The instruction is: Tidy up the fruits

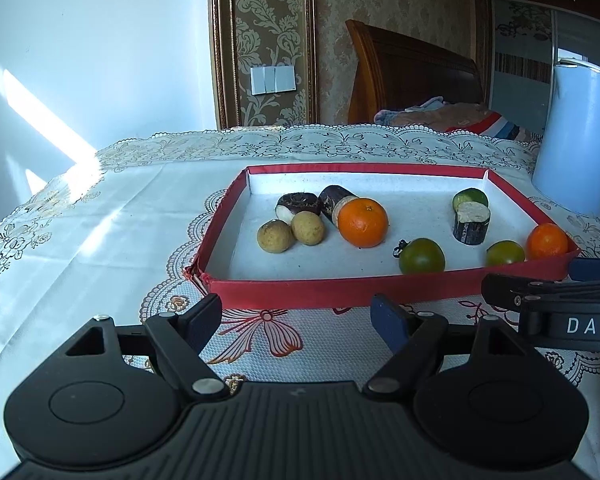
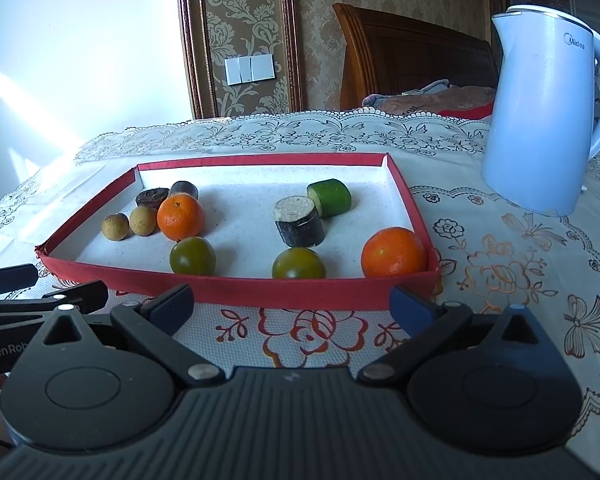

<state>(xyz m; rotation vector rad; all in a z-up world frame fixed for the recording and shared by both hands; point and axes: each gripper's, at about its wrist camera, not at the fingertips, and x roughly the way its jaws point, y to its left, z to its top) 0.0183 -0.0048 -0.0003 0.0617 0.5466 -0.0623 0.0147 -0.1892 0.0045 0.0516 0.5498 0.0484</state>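
A shallow red-rimmed tray [image 1: 320, 290] [image 2: 300, 292] lies on the tablecloth and holds the fruit. At its left sit two tan longans [image 1: 275, 236] [image 2: 115, 226], an orange [image 1: 363, 222] [image 2: 180, 216] and two dark cane pieces [image 1: 296, 205] [image 2: 152, 197]. Two green tomatoes [image 1: 422, 256] [image 2: 192, 256], a third dark cane piece [image 1: 471, 222] [image 2: 299, 220], a green piece [image 1: 470, 199] [image 2: 330, 197] and a second orange [image 1: 547, 241] [image 2: 394, 252] lie to the right. My left gripper [image 1: 298, 320] and right gripper [image 2: 292, 306] both stand open with nothing between the fingers, just short of the tray's near rim.
A pale blue electric kettle [image 2: 548, 112] [image 1: 576, 140] stands at the back right, beside the tray. The lace-edged cloth [image 1: 100, 240] drops off at the far and left table edges. A wooden headboard and bedding lie behind. The right gripper's body [image 1: 560, 312] shows at the left view's right edge.
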